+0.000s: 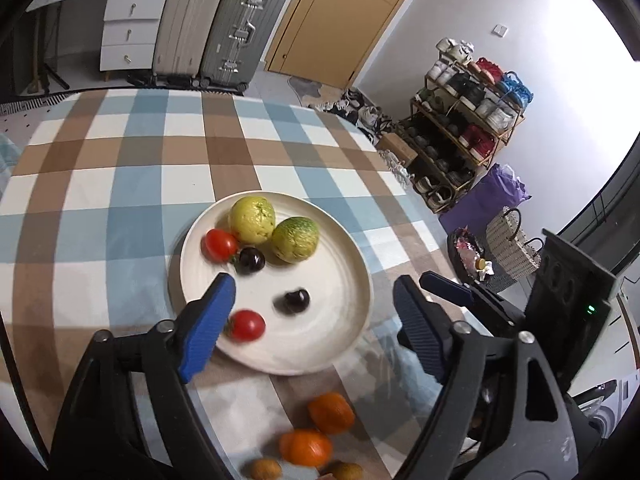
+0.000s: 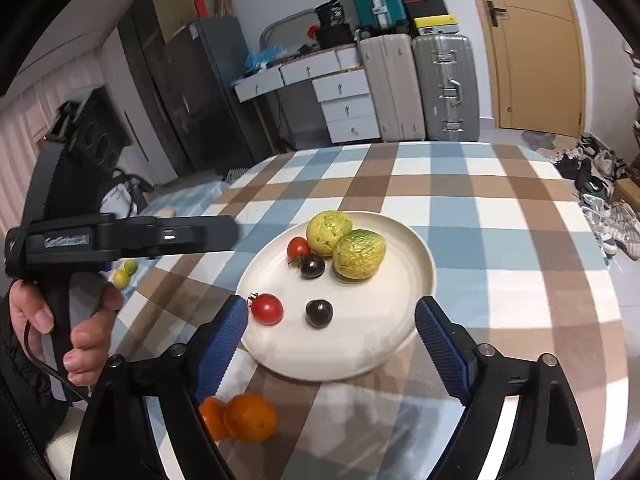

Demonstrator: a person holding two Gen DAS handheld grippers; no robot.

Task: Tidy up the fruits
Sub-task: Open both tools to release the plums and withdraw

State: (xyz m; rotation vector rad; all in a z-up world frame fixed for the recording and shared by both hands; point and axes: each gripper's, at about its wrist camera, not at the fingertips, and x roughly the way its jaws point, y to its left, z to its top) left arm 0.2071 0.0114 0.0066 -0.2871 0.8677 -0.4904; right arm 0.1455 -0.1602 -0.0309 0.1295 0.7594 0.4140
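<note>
Plate (image 2: 404, 344) w/ fruit, centre of checked tablecloth (image 2: 500, 208): two yellow-green fruits (image 2: 346, 244) at far side, touching; red tomato (image 2: 298, 247) and dark cherry (image 2: 312, 266) just beside them; a second tomato (image 2: 267, 309) and second cherry (image 2: 319, 313) nearer the cameras. Off the plate, near edge: two oranges (image 2: 244, 418), touching, plus small brown fruits (image 1: 266, 469); two small green fruits (image 2: 125, 273) far left. Left gripper (image 1: 316, 320) and right gripper (image 2: 330, 332) hang over the plate, fingers released, nothing held. Risk: round fruit rolls on the smooth plate; a clipped rim could scatter it, or knock the oranges off the table edge.
</note>
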